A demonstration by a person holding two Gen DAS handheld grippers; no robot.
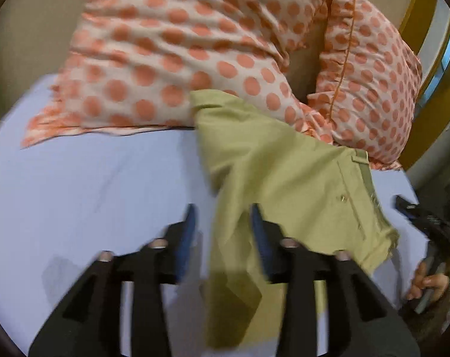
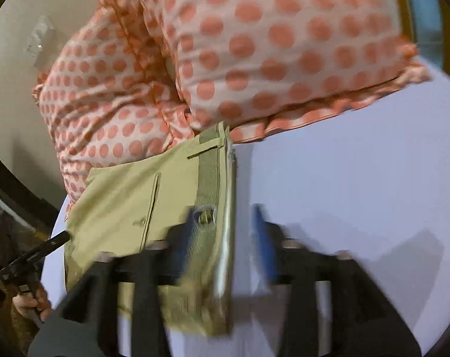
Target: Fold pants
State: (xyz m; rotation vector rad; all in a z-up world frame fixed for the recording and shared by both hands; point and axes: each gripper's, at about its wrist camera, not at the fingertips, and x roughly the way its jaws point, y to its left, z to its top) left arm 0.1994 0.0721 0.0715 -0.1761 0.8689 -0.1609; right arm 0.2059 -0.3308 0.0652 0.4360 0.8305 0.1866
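Both my views are warm and fairly dim, heavily smeared by motion blur, worst on my left gripper and right gripper. Fisheye bending curves the bed sheet edges, dark vignette fills the corners, and soft grey shadows lie beneath the fingers.

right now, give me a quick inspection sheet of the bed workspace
surface: pale lilac sheet, smooth, mostly bare.
job's things: khaki pants lying on the sheet, far end against the pillows; waistband and a back pocket show in the right view.
clutter: two polka-dot pillows at the head of the bed.
grippers: left claw open over a pant edge; right claw open at the waistband; neither closed on cloth. Both views blurred.
cables: nothing seen.
surroundings: beige wall behind the pillows; yellow frame at the far right.
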